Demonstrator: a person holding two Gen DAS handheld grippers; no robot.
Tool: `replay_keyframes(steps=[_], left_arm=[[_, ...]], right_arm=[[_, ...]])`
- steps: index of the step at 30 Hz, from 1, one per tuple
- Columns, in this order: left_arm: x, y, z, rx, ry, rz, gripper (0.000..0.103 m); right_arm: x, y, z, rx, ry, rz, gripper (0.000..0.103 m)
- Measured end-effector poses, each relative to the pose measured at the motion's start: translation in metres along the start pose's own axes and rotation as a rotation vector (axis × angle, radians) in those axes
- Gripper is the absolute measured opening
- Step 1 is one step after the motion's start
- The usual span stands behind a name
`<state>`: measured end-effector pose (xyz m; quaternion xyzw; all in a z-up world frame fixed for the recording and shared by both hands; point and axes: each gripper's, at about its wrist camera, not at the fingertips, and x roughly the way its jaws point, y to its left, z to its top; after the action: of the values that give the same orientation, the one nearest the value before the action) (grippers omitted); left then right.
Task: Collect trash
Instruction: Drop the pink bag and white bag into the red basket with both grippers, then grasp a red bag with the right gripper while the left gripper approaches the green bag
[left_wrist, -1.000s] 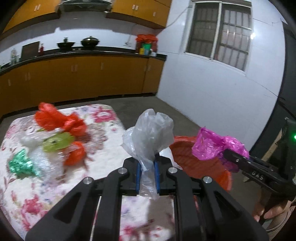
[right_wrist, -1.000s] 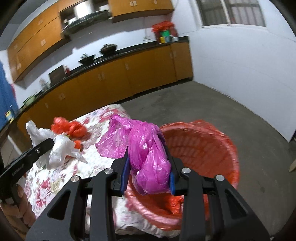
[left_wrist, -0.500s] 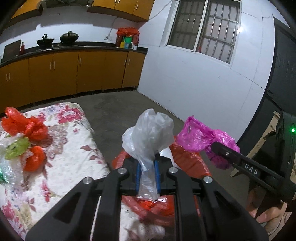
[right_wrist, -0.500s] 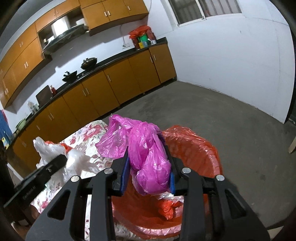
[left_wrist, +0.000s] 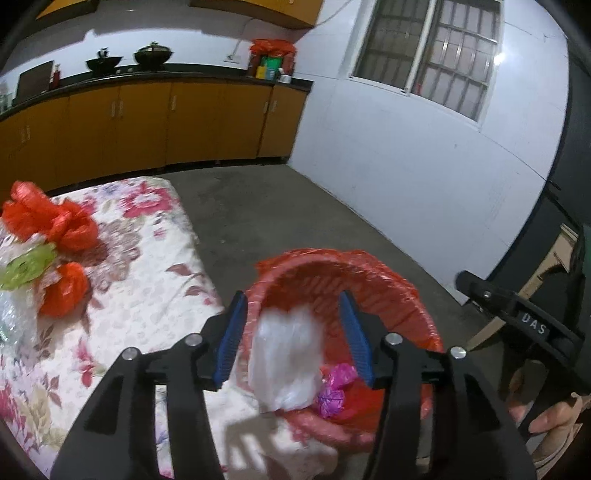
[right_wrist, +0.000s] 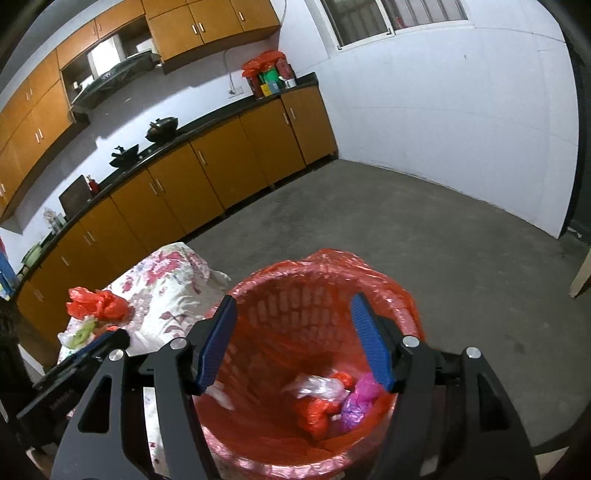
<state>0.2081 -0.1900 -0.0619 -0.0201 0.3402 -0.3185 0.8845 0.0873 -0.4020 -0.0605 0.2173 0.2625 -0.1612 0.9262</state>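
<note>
A red mesh trash basket (left_wrist: 373, 280) (right_wrist: 295, 280) with a red liner stands on the floor beside the table. My left gripper (left_wrist: 291, 332) is open above it, and a clear white plastic bag (left_wrist: 286, 365) is blurred in mid-air between the jaws, free of them. My right gripper (right_wrist: 291, 339) is open and empty over the basket mouth. A pink bag (right_wrist: 360, 400) (left_wrist: 332, 387), a white bag (right_wrist: 317, 386) and red bags (right_wrist: 314, 411) lie in the basket bottom.
The table has a floral cloth (left_wrist: 140, 280) left of the basket, with red bags (left_wrist: 51, 221), a green wrapper (left_wrist: 26, 266) and clear plastic on it. Orange cabinets (right_wrist: 207, 184) line the far wall. Grey concrete floor (right_wrist: 424, 236) lies beyond the basket.
Both grippers have opened. The pink bag has dropped from the right gripper into the basket. The clear bag has left the left gripper and is falling.
</note>
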Motion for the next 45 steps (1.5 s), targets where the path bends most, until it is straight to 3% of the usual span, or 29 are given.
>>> replay_keyframes(steps=[5,10,13,20,32,38,45], left_arm=[[-0.001,0.008,0.0,-0.061,0.012,-0.027,0.054],[-0.015,0.002,-0.003,0.0,-0.027,0.008,0.054],[-0.028,0.017,-0.006,-0.008,-0.049,0.07,0.055],[-0.064,0.076,-0.024,-0.027,-0.077,0.315,0.069],[-0.134,0.204,-0.062,-0.226,-0.115,0.635,0.07],[-0.153,0.235,-0.07,-0.273,-0.136,0.686,0.07],[-0.162,0.259,-0.068,-0.316,-0.171,0.693,0.07]], right_arm=[[-0.002,0.003,0.0,-0.007,0.002,0.001,0.067],[-0.008,0.017,0.002,-0.072,-0.024,-0.008,0.068],[-0.012,0.029,0.001,-0.112,-0.049,0.001,0.075],[-0.006,0.068,-0.007,-0.194,-0.02,0.102,0.075],[0.022,0.189,-0.034,-0.391,0.078,0.316,0.075],[0.047,0.248,-0.036,-0.452,0.101,0.389,0.069],[0.12,0.317,-0.02,-0.47,0.148,0.419,0.067]])
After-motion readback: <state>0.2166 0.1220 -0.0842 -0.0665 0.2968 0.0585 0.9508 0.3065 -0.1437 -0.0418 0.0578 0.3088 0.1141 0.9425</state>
